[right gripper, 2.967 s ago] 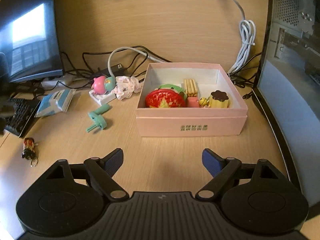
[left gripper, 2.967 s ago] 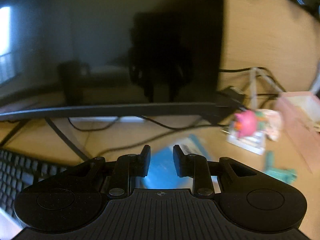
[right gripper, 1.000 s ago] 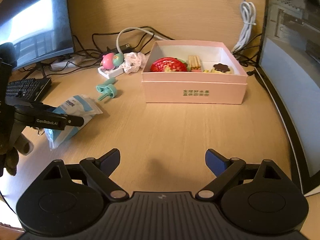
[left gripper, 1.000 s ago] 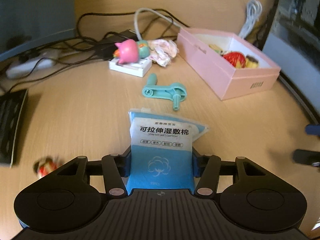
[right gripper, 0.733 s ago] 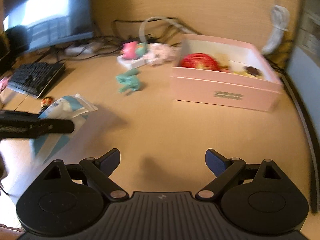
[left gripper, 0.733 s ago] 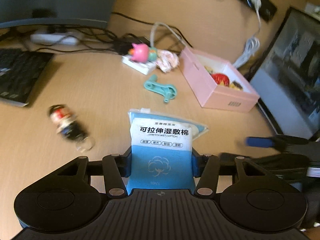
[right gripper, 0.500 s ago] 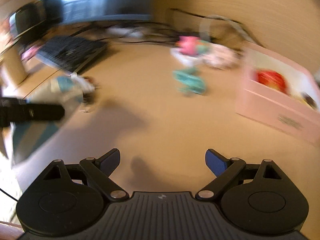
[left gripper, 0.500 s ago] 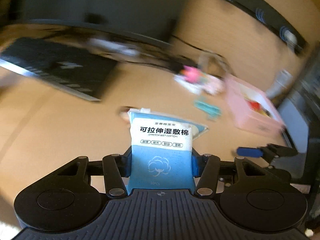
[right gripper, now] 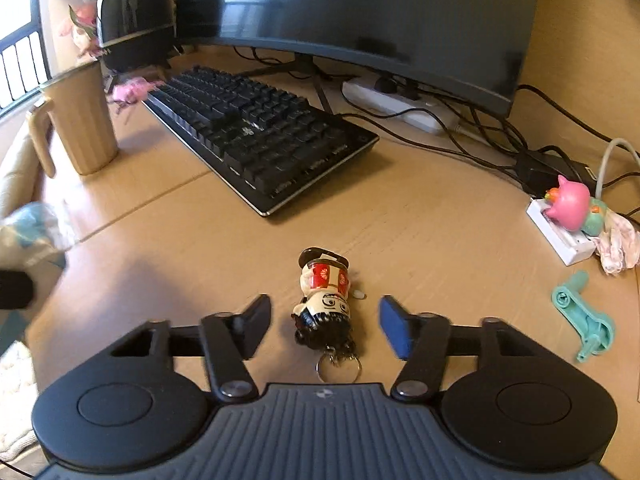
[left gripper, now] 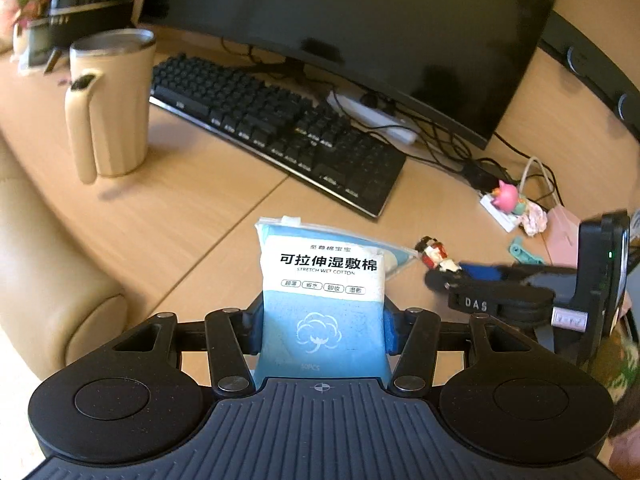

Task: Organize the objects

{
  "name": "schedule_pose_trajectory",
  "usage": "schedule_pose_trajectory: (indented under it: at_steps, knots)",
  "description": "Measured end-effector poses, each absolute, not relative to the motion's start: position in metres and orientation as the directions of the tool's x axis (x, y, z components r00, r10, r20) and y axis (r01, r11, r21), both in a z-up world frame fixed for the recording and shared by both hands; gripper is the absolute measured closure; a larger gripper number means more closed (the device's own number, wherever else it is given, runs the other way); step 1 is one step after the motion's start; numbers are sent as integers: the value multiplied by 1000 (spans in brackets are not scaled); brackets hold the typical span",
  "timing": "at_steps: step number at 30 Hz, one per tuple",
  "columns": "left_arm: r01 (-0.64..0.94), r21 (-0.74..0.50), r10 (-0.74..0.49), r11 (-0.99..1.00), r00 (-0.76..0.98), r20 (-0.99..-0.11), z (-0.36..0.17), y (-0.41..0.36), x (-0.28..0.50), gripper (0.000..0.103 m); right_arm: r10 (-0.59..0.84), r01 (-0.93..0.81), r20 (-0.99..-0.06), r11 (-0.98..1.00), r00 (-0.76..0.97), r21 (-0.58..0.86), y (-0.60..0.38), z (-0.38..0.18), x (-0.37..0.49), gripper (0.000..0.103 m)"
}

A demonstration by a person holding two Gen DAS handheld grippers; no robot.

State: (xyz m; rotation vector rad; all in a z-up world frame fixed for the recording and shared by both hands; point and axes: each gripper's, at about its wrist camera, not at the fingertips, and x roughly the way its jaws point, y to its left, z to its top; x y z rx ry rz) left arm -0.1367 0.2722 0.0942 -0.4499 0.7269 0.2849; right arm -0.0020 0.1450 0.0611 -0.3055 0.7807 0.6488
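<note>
My left gripper [left gripper: 323,328] is shut on a blue and white packet of wet cotton pads [left gripper: 324,280] and holds it upright above the desk. A small doll keychain [right gripper: 324,296] with a red and white body lies on the wooden desk, head toward me. My right gripper [right gripper: 325,324] is low over it, one finger on each side. Its jaws are closing, with a gap still showing between each pad and the doll. In the left wrist view the right gripper [left gripper: 480,276] reaches in from the right beside the doll [left gripper: 434,254].
A black keyboard [right gripper: 256,136] and a dark monitor [right gripper: 400,20] stand behind. A beige mug [right gripper: 80,120] is at the left, and a pink toy on a white block [right gripper: 568,202] and a teal clip [right gripper: 584,320] at the right. The pink box [left gripper: 564,236] is far right.
Both grippers have swung left across the desk, away from the pink box. The right one's jaws have narrowed around the doll keychain. The left one still grips the packet.
</note>
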Motion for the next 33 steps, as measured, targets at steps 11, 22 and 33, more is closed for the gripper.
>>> schedule_pose_trajectory:
  at_steps: [11, 22, 33]
  knots:
    - [-183, -391, -163, 902, 695, -700, 68, 241, -81, 47, 308, -609, -780, 785, 545, -116, 67, 73, -51, 74]
    - [42, -430, -336, 902, 693, -638, 85, 136, -21, 47, 22, -435, -688, 788, 726, -435, -61, 91, -69, 50]
    - [-45, -352, -216, 935, 716, -664, 103, 106, 7, 47, -37, -126, -622, 968, 782, -216, -184, 123, -46, 30]
